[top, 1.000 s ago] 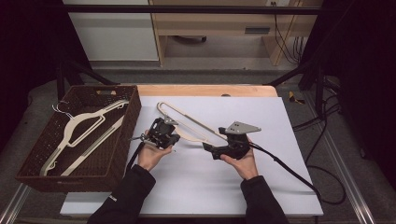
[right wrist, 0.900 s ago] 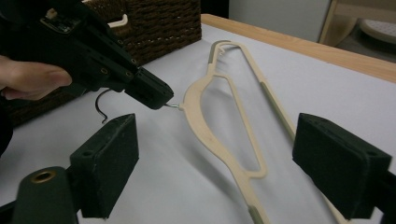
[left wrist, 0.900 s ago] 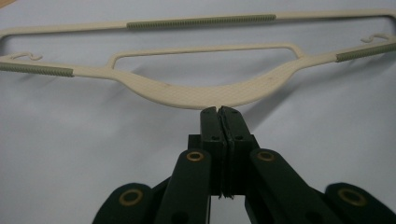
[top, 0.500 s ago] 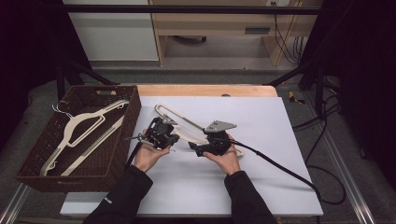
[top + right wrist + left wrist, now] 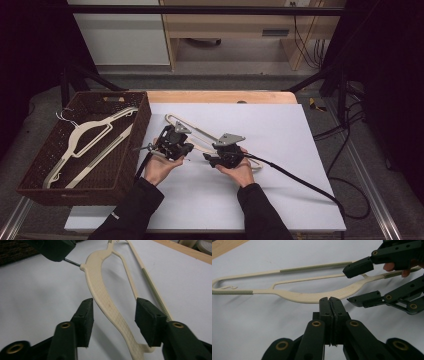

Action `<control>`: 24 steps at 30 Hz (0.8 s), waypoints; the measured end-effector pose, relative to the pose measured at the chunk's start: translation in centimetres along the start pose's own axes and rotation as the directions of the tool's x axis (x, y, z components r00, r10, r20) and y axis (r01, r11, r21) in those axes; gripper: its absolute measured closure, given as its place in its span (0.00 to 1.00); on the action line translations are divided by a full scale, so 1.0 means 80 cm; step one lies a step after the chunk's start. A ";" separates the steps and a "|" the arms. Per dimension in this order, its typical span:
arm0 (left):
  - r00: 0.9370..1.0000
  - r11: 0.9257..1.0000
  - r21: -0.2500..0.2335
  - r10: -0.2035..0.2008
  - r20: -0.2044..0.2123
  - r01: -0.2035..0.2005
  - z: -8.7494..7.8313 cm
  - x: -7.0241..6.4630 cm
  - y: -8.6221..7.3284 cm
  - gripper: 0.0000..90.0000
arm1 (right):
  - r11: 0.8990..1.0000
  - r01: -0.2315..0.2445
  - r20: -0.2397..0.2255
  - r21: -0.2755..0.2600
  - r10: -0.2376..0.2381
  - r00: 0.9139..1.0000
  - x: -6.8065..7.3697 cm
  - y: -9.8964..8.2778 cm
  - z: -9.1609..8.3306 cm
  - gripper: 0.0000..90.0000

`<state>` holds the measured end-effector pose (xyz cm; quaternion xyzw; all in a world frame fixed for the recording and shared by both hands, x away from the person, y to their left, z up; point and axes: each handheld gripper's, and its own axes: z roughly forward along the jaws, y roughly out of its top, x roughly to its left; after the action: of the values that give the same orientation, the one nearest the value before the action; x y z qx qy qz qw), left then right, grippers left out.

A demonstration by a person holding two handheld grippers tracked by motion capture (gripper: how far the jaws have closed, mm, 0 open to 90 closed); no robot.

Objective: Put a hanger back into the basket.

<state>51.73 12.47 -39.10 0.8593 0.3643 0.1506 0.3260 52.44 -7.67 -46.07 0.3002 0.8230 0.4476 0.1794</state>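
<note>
A cream plastic hanger (image 5: pixel 197 132) lies flat on the white table top (image 5: pixel 280 150). My left gripper (image 5: pixel 187 152) sits at the hanger's neck with its jaws pressed together (image 5: pixel 329 301). In the right gripper view a thin metal hook wire (image 5: pixel 73 263) runs from the neck into those jaws. My right gripper (image 5: pixel 207 159) straddles the hanger's broad textured shoulder (image 5: pixel 105 300). Its jaws (image 5: pixel 113 315) have just been closing, and there are still gaps between both pads and the plastic. In the left gripper view the right gripper (image 5: pixel 359 282) stands over the hanger (image 5: pixel 312 297).
A dark woven basket (image 5: pixel 142 120) holding two more cream hangers (image 5: pixel 90 135) stands at the table's left edge, close to my left hand. A black cable (image 5: pixel 300 180) trails from the right gripper across the table to the right. A wooden strip (image 5: pixel 220 96) borders the far edge.
The right hand has come left and down onto the hanger, and its jaws have narrowed around the shoulder. The left hand and the hanger have stayed put.
</note>
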 end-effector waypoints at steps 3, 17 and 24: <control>1.000 1.000 -0.007 0.002 0.002 -0.002 -0.001 -0.002 0.001 0.99 | 1.000 0.006 -0.016 0.004 -0.006 1.000 0.001 -0.001 0.001 0.62; 0.999 0.999 -0.038 -0.015 0.031 0.016 -0.009 0.001 0.004 0.97 | 0.992 0.124 0.011 0.011 -0.124 0.992 0.004 -0.002 -0.005 0.78; 0.997 0.958 -0.280 -0.051 0.052 0.064 -0.052 0.015 0.008 0.56 | 0.985 0.175 0.031 -0.006 -0.174 0.984 0.002 0.003 -0.016 0.83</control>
<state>50.82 14.88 -35.53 0.7964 0.3568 0.1722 0.4570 51.67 -8.23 -45.15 0.2330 0.8414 0.4291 0.2317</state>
